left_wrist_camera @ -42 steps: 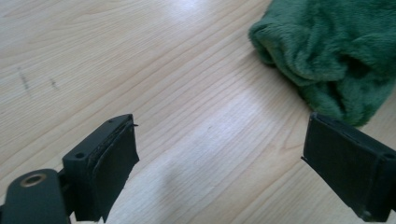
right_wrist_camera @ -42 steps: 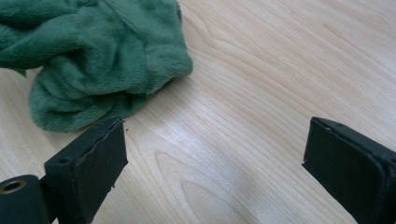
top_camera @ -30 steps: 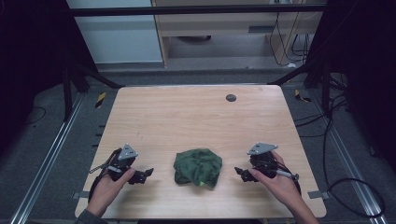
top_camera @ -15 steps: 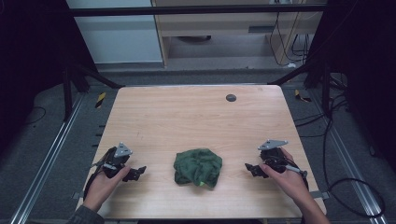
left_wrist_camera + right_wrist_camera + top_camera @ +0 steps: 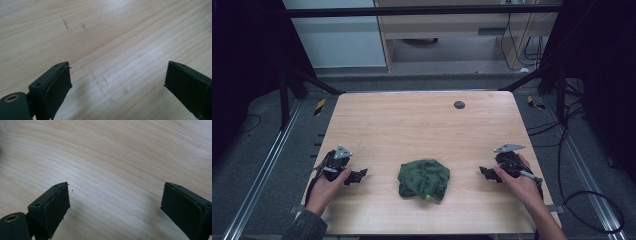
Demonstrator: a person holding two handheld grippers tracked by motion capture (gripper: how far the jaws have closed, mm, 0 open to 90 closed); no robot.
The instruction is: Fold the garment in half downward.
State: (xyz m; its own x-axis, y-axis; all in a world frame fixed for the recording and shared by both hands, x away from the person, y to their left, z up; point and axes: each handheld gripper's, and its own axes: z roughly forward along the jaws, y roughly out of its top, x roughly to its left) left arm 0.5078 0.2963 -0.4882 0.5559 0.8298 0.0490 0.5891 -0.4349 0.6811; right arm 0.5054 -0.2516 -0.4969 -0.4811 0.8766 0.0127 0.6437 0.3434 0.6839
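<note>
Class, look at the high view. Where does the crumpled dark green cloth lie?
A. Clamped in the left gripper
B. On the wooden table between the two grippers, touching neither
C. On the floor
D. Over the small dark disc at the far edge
B: the crumpled dark green cloth lies on the wooden table, apart from the left gripper and right gripper.

Beyond your pale wooden counter [image 5: 422,125] you face a grey floor [image 5: 452,67], a white panel [image 5: 337,37] and a beige cabinet [image 5: 452,22]. Dark curtains [image 5: 242,60] flank both sides, with cables [image 5: 582,200] trailing at right.
</note>
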